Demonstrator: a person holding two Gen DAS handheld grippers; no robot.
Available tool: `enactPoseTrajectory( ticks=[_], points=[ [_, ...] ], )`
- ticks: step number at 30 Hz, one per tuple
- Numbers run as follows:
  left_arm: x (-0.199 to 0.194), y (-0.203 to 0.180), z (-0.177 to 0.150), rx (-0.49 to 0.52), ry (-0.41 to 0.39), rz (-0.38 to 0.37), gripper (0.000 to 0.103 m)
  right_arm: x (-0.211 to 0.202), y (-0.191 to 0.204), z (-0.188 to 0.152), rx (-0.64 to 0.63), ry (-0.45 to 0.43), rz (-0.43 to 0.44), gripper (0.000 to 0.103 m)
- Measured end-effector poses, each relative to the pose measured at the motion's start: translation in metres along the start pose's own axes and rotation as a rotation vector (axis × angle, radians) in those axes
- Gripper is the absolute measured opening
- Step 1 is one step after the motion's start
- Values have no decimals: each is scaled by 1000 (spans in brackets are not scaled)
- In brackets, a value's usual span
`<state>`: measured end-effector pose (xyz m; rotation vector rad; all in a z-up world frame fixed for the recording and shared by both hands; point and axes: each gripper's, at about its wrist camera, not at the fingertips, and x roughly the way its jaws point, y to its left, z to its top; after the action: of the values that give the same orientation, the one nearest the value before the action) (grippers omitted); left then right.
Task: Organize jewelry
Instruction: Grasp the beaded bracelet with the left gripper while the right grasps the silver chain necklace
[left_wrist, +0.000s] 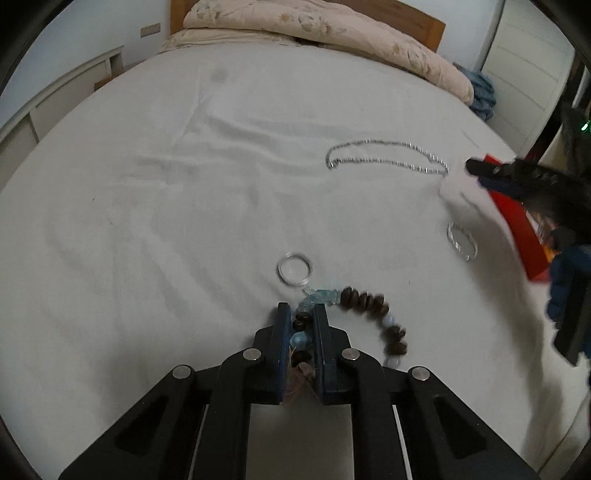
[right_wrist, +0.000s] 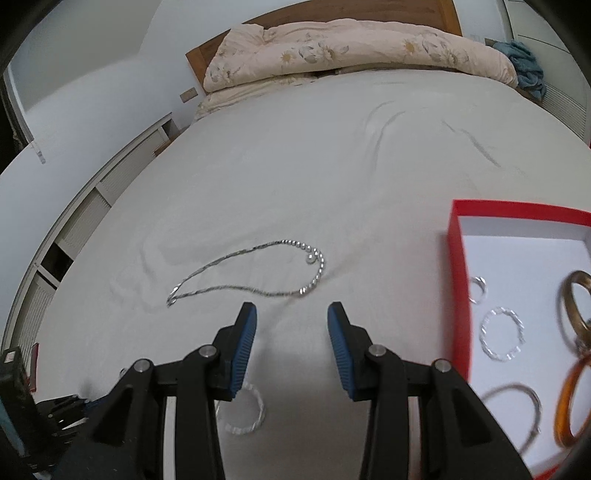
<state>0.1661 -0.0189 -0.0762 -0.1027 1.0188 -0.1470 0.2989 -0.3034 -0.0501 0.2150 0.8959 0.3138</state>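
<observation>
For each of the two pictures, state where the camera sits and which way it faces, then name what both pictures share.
Left wrist: on the left gripper, looking down at the bed; its fingers pinch a beaded bracelet; the right gripper shows too.
Right wrist: on the right gripper, open, facing the headboard.
Shared: silver necklace, red box, folded quilt.

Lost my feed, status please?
Left gripper shut on brown-and-blue beaded bracelet. Right gripper open, near silver chain necklace. Red box clear.
</observation>
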Motion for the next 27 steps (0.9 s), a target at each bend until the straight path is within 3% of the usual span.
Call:
enactPoseTrajectory(
  ticks=[9,16,20,27],
  points=[
    [-9,6,3,-15,-44,-46,11,48,-3,18,10,11,-38,38],
    [-10,11,2,-32,-57,-65,11,65,4,18,-76,55,-104,36],
    [-15,11,2,-44,-61,-62,11,60,6,14,-107,85,-133,6],
    [-35,3,1,-37,-76,-55,11,29,17,-3,-161,112,-134,5]
  ],
)
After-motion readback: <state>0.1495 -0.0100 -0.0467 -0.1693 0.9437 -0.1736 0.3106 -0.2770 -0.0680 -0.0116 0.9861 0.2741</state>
